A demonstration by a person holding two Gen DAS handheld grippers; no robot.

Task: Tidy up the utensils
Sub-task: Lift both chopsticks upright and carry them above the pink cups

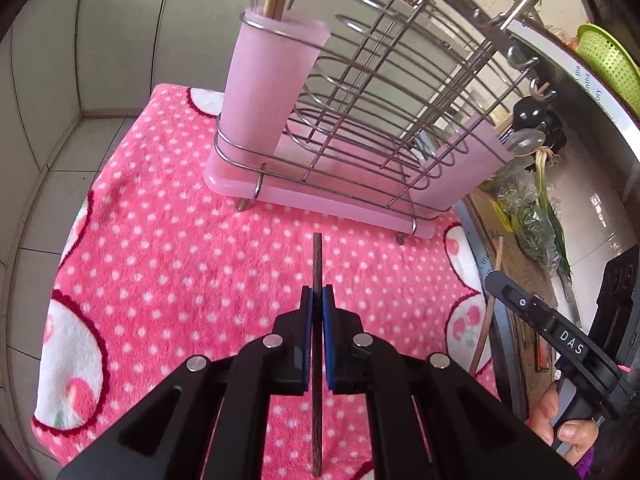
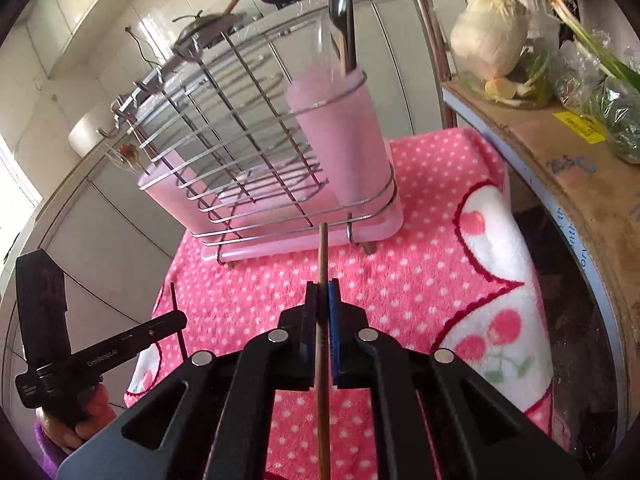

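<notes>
Holding one chopstick apiece, our left gripper [image 1: 317, 300] pinches a dark chopstick [image 1: 317, 264], our right gripper [image 2: 322, 294] a brown chopstick [image 2: 323, 256], both lower ends cut off.

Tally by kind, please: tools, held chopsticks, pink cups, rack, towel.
Tools: 2, left tool, right tool.
Chopsticks: 2, dark chopstick, brown chopstick.
Pink cups: 2, nearer cup, farther cup.
Wire rack: 1.
Towel: 1.
Total: 8.

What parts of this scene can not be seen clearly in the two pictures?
- Dark chopstick in the left gripper: its rear end leaves the left wrist view's bottom edge.
- Brown chopstick in the right gripper: likewise cut off in the right wrist view.
- Pink cup: its frosted wall hides the utensils' lower parts; their tops are cropped.
- Second pink cup: contents blurred behind rack wires.
</notes>
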